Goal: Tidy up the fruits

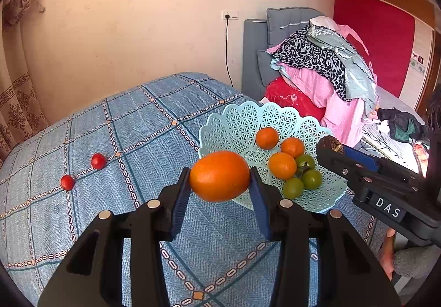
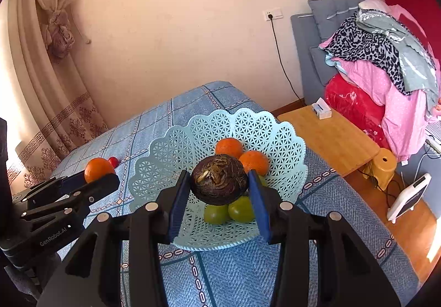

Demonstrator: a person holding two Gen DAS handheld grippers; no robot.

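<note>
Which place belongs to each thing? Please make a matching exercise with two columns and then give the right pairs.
Things:
1. orange fruit
2. dark brown fruit
3. green fruits
4. small red fruits

Places:
A. lying in the light blue basket
B. lying on the blue cloth, outside the basket
C. held in the left hand-held gripper
D. held in the right hand-held gripper

Pairs: 1-C, 2-D, 3-A, 4-B
</note>
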